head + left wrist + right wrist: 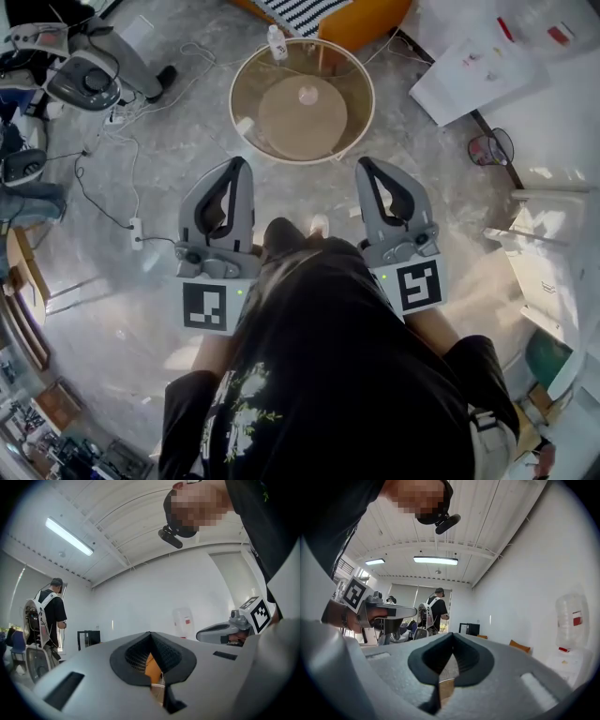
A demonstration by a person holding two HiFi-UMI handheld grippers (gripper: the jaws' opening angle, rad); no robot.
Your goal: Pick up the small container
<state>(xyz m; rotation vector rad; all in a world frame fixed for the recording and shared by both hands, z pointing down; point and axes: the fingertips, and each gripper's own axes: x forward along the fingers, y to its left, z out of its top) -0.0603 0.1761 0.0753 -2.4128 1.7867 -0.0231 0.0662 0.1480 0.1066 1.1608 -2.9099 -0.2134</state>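
Observation:
In the head view a small white bottle [275, 43] stands at the far rim of a round glass-topped table [236, 86]. A small pale object [307, 94] lies near the table's middle. My left gripper [237, 167] and right gripper [364, 165] are held side by side over the floor, just short of the table's near edge, and both point toward it. Each has its jaws closed tip to tip with nothing between them. The left gripper view [151, 633] and the right gripper view [452, 634] look level across the room, and the bottle is not in either.
Cables and a power strip [137, 232] trail over the floor at left, near a chair base [89, 77]. A white tabletop with papers [487, 56] is at the upper right. A person with a backpack rig [435, 605] stands across the room. A water dispenser [571, 616] is by the wall.

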